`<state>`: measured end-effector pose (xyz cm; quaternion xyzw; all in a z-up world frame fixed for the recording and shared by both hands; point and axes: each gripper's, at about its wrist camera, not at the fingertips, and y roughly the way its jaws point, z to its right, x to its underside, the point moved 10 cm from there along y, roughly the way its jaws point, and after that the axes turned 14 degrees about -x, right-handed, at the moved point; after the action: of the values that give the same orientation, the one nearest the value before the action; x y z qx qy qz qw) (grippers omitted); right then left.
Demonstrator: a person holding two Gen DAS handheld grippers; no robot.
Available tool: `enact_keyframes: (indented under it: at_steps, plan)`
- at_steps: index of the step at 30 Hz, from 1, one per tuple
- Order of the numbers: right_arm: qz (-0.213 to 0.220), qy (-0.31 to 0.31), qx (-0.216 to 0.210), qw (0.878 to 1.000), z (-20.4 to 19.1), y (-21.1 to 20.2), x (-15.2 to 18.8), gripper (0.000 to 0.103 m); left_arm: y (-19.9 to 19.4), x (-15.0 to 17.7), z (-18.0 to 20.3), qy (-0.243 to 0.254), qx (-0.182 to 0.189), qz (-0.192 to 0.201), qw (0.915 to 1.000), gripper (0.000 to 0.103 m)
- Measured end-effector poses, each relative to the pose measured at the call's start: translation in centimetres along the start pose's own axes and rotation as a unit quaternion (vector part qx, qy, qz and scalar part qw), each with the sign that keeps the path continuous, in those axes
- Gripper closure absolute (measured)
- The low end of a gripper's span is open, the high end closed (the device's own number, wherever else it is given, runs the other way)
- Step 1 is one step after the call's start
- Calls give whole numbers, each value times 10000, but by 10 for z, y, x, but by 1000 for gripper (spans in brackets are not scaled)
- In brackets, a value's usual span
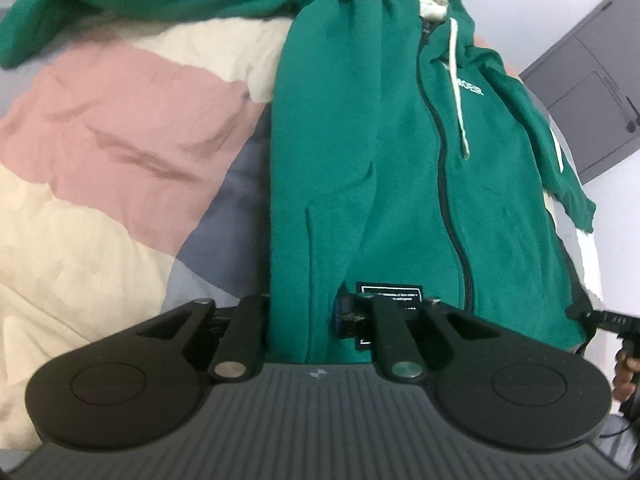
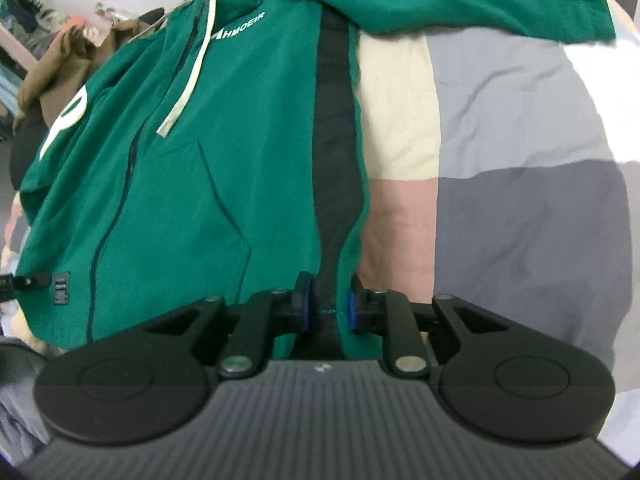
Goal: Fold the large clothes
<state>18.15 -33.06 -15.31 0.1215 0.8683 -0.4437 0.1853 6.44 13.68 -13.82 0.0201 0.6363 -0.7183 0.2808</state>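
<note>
The left wrist view is showing a black patch at the hem of the green hoodie; the right wrist view is showing its dark inner lining and brown clothes heaped beyond. The hoodie is lying zipped on a patchwork bedspread. The left tongs are gripping one bottom corner, the right tongs are pinching the opposite side edge near the hem. One sleeve is trailing across the bedspread, open quilt lying outward of each grip.
</note>
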Motion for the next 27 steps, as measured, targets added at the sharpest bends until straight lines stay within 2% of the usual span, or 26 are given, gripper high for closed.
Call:
enact_keyframes:
  at_steps: [2,3,4,5,6,7,13,16,20,22,27]
  plan:
    - [81,22,-60,9999,0,-6,-1,75,-5,1,-1,-55,-83,28,9999,52]
    - [127,25,-40,9999,0,-10,-3,70,-11,1,-2,-67,-64,119,9999,46]
    - [202,41,-29,9998,-1,-14,-4,59,-19,-1,-4,-89,-77,255,9996,40]
    - [301,68,-48,9995,0,-19,-7,51,-25,-3,-4,-112,-109,390,9991,40]
    - [399,85,-79,9991,-1,-24,-9,38,-33,-6,-4,-121,-128,541,9984,40]
    - [511,95,-104,9986,-1,-29,-12,32,-41,-8,-4,-129,-124,666,9976,40]
    - [1255,122,18,9920,15,-48,-46,30,-77,-33,27,65,-94,1419,9898,39]
    - [1691,259,-33,9853,26,-47,-70,30,-75,-44,58,212,-5,1589,9871,39]
    - [2324,658,-47,9704,54,-41,-105,30,-46,-52,106,301,234,1525,9876,39]
    - [2576,922,-18,9619,74,-36,-121,30,-26,-54,126,366,224,1538,9872,39]
    - [3089,1684,-49,9360,139,-11,-158,30,29,-60,152,400,313,1588,9860,39]
